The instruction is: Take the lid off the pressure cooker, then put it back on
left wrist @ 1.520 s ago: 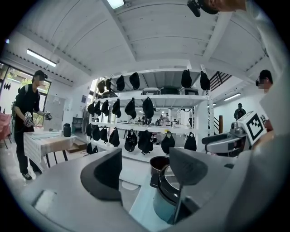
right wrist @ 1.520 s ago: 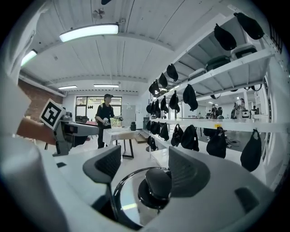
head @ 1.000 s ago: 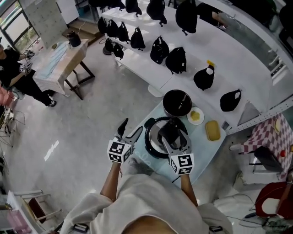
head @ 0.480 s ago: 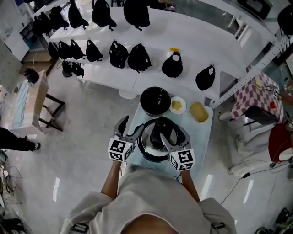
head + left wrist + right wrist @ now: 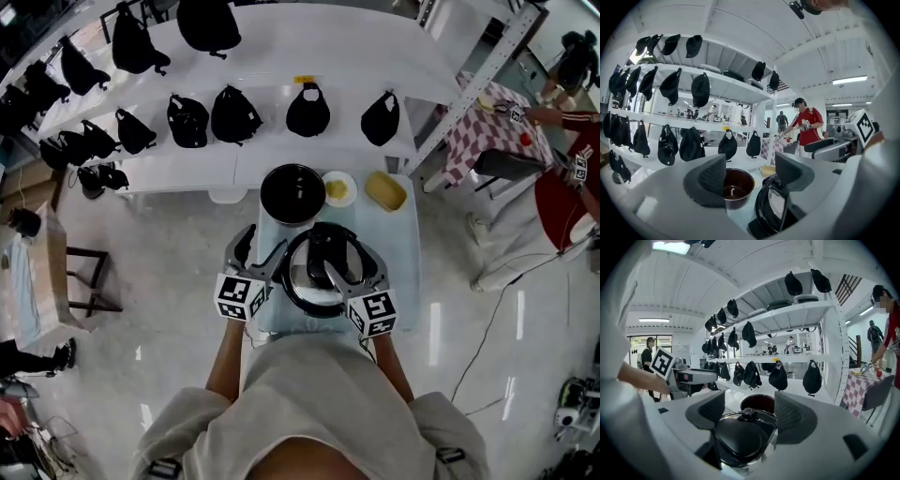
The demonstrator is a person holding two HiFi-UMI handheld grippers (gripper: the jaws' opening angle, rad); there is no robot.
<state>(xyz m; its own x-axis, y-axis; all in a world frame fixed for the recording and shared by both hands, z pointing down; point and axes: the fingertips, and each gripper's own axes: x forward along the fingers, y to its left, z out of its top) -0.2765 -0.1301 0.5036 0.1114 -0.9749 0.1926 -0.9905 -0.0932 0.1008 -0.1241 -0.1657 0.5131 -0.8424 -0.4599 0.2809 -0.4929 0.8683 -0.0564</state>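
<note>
**Assessor:** Hazards, largest item first?

**Inspector:** The counter (image 5: pixel 398 262) is narrow. The pressure cooker (image 5: pixel 319 312) stands on its near half, with a dark pot (image 5: pixel 292 194) just behind it. Nothing braces the cooker's body: the left gripper (image 5: pixel 749 176) hangs at its left side, fingers apart and empty. In my judgement a twist on the lid would turn the whole cooker, sliding it into the pot or toward the edge.

**Assessor:** And the lid?

**Inspector:** The lid (image 5: pixel 302 277) sits on the cooker. The right gripper (image 5: pixel 749 414) straddles its black handle (image 5: pixel 738 439), one finger on either side, apart and not clamped. Whether a pad already touches the handle I cannot tell, as the gripper view is warped there. Closing off-centre would likely give a slipping hold and a tilted or dropped lid.

**Assessor:** Changes against the earlier frames?

**Inspector:** The head view has swung. The counter lay slanted toward the right and now stands squarely ahead. Both grippers keep their stations, the left beside the cooker and the right over the handle. The lid is seated in every frame.
</note>
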